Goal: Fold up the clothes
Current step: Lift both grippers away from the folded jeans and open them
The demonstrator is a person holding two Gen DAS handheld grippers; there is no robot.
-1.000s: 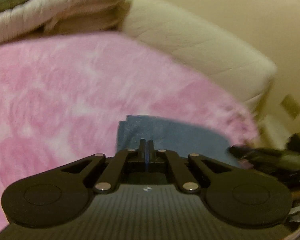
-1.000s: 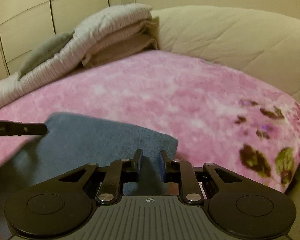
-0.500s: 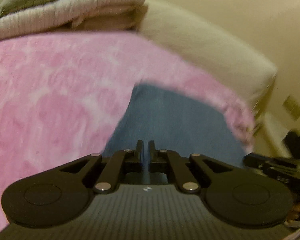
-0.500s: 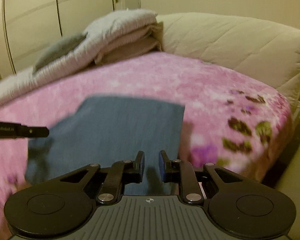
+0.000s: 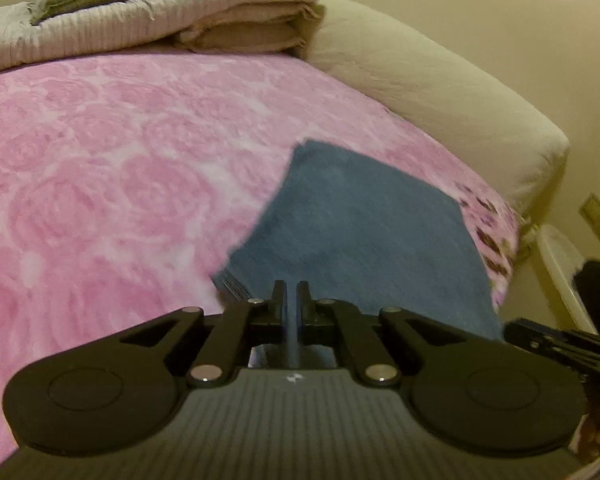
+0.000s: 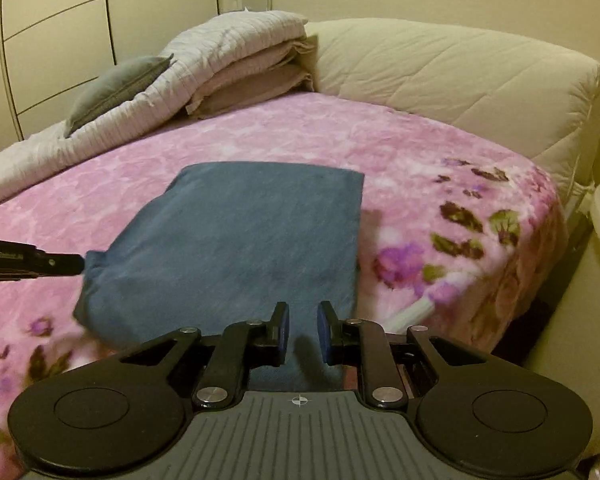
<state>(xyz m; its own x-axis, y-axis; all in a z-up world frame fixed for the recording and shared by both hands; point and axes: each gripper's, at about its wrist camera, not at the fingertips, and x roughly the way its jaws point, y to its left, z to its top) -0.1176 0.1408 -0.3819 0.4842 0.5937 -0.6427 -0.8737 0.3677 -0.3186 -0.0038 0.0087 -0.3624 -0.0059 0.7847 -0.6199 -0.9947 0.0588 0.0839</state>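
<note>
Soft, limp blue garment (image 6: 244, 240): our left gripper (image 5: 291, 300) pinches its near edge, our right gripper (image 6: 302, 334) seemingly gapes empty; we'd grip corners.

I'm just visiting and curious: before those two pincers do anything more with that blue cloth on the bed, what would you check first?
1. Left gripper pinching the blue cloth: ok, a thin blue edge sits between its nearly closed fingers.
2. Right gripper holding cloth: not ok, its fingers stand apart with the cloth beneath them.
3. Cloth lying flat: ok for most of it; the left corner is bunched.
4. Room on the pink blanket beyond the cloth: ok.
5. Cloth clear of the bed's edge: cannot tell, the grippers hide the near edge.
</note>
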